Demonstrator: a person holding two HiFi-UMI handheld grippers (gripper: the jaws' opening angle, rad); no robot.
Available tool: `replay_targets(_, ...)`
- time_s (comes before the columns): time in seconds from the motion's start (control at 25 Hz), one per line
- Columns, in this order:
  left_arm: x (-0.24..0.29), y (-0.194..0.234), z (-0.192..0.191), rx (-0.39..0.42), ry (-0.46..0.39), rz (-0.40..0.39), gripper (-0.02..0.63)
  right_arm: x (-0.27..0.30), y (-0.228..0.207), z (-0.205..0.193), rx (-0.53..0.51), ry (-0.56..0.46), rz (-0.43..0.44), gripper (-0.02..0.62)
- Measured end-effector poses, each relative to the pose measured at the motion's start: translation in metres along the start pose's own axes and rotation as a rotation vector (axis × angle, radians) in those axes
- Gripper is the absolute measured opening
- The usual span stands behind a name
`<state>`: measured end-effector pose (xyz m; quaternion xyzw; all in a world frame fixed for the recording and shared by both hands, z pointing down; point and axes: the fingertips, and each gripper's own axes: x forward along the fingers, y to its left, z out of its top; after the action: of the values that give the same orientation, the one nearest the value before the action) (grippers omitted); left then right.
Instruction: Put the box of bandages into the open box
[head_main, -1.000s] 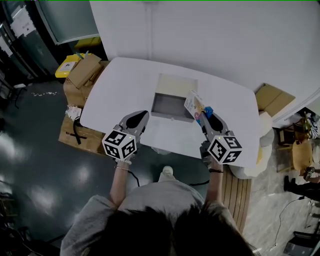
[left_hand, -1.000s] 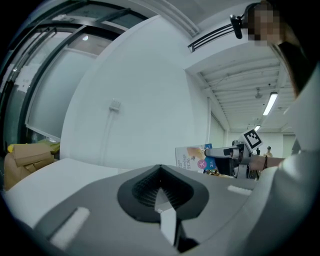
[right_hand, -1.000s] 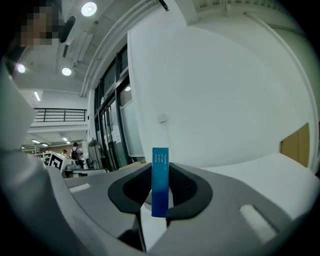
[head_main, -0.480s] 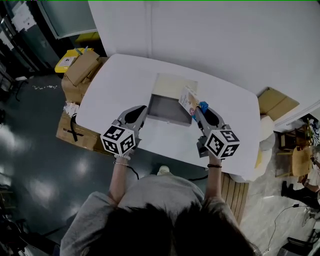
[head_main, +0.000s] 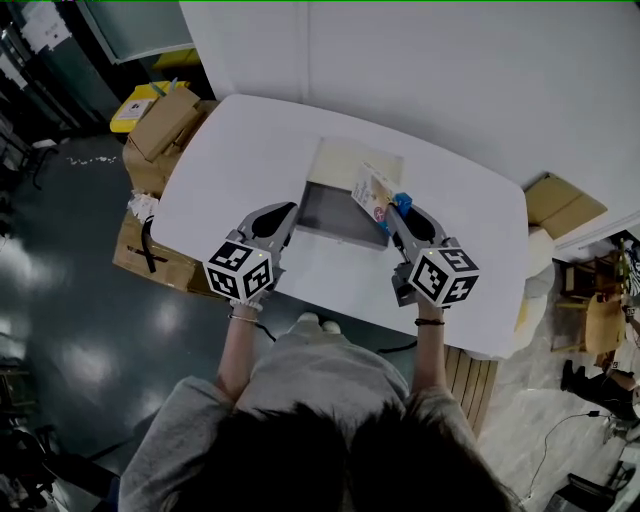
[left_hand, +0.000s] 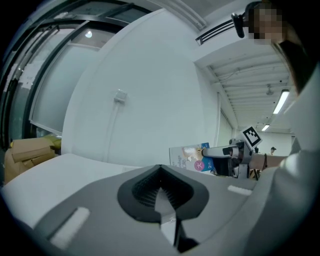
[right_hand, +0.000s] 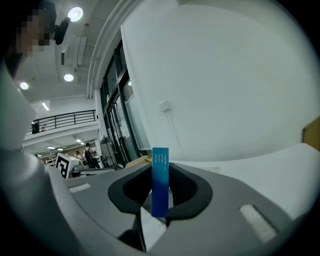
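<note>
The bandage box (head_main: 374, 194), flat with a pale printed face and a blue end, stands upright in my right gripper (head_main: 392, 213), which is shut on it. It hangs over the right edge of the open box (head_main: 335, 210), a grey-lined carton with its lid flap (head_main: 358, 163) folded back. In the right gripper view the bandage box (right_hand: 160, 180) shows as a thin blue edge between the pads. My left gripper (head_main: 287, 209) is shut and empty, just left of the open box. In the left gripper view, the bandage box (left_hand: 191, 159) and the right gripper (left_hand: 212, 152) appear at the right.
The white table (head_main: 240, 160) backs onto a white wall. On the floor, cardboard cartons (head_main: 165, 140) and a yellow item (head_main: 135, 108) lie to the left. More flat cardboard (head_main: 562, 205) lies to the right. The left gripper's marker cube (right_hand: 64, 165) shows in the right gripper view.
Both grippers have moved forward over the table. The right one has carried the bandage box leftward, from beside the open box to over its right edge.
</note>
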<state>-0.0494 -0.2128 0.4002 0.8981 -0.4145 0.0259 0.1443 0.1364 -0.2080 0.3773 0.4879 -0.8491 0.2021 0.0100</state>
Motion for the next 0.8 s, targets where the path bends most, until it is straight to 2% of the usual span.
replay_targets(0.36,0.022,0.015,-0.014,-0.022,0.077,-0.023,-0.005,0.029,-0.008,-0.014,0.069,0.074,0.03,0.099)
replay_targets(0.8,0.036,0.038,-0.046,-0.063,0.152,-0.042,-0.005,0.066,-0.011,-0.051,0.173,0.204,0.087,0.1)
